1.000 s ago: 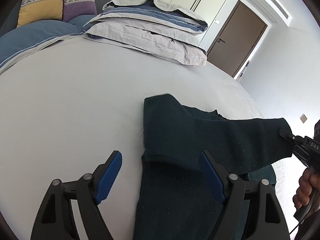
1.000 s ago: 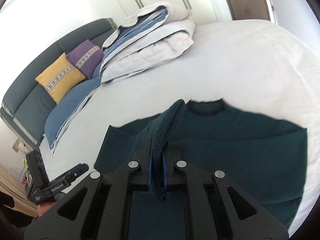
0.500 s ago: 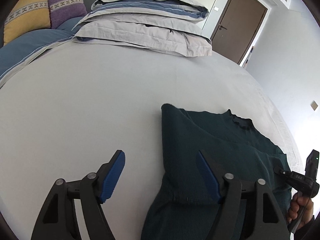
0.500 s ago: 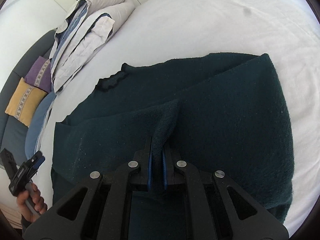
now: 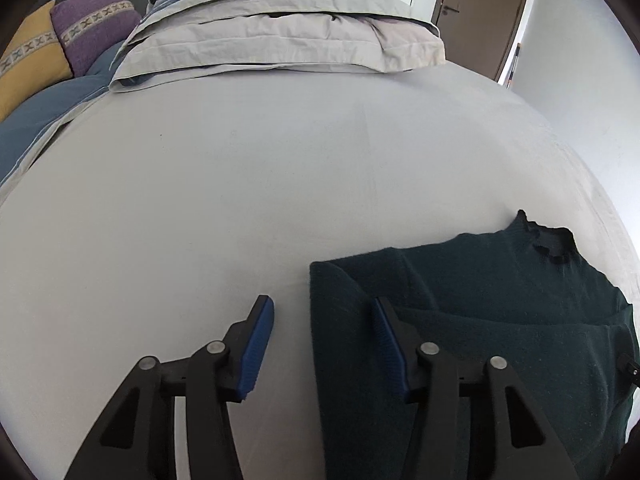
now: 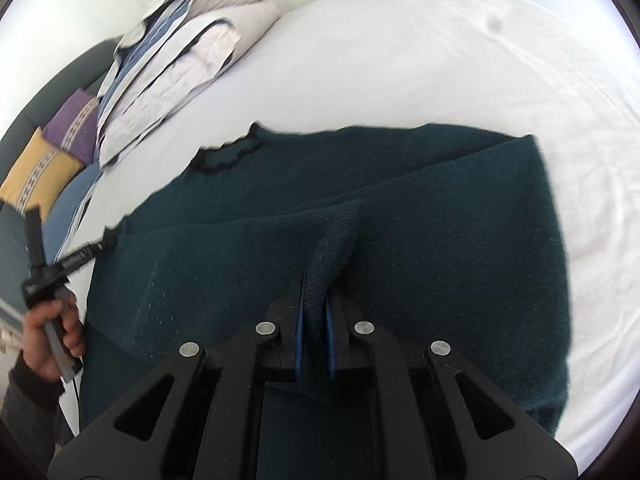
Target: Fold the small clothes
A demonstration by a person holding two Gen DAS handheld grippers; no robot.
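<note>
A dark green knitted sweater [image 5: 500, 320] lies flat on the bed, its frilled collar [image 5: 552, 240] pointing away from me. My left gripper [image 5: 322, 336] hovers low over the sweater's left folded edge. Its jaws are closing, with that edge lying between the blue pads [image 5: 256, 344], which do not press on it. My right gripper [image 6: 316, 312] is shut on a pinched ridge of the sweater [image 6: 400, 220], where a folded-over layer lies across the body. The right wrist view also shows the left gripper [image 6: 108, 240] at the sweater's left side, held by a hand [image 6: 52, 344].
The sweater rests on a pale bed sheet [image 5: 240, 200]. A folded grey and blue duvet [image 5: 280, 32] is stacked at the far end. Purple [image 5: 96, 20] and yellow [image 5: 24, 60] cushions lean on a dark headboard. A brown door [image 5: 480, 12] stands beyond.
The right gripper carried the raised fabric down and laid it across the sweater body. The left gripper slid to the sweater's left edge, dropped lower, and its jaws narrowed.
</note>
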